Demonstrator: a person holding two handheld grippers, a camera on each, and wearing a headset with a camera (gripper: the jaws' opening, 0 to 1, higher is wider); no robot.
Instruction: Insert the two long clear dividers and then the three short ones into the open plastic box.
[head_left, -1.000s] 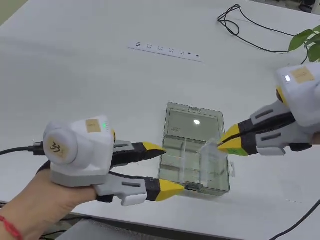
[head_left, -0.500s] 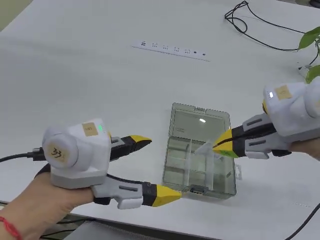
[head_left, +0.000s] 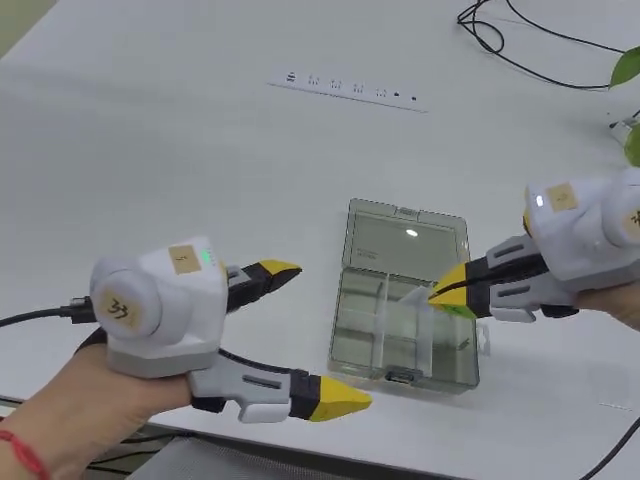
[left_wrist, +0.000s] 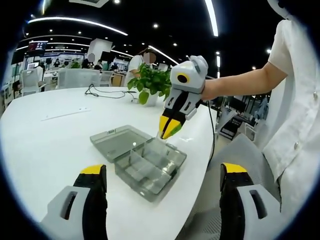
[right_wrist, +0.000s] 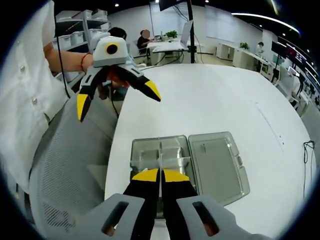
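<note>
Left gripper (head_left: 320, 335) has backed off the box (head_left: 400, 378), jaws wide apart. Right gripper (head_left: 440, 295) stays pinched on a clear divider (head_left: 418, 300) over the box, near the tabletop's (head_left: 150, 150) front edge. I'd guess seating it is next.

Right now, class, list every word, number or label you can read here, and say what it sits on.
"33": handwritten on the round end of the left gripper.
Tan stickers, left gripper and right gripper: too small to read.
Power strip markings: too blurred.
</note>
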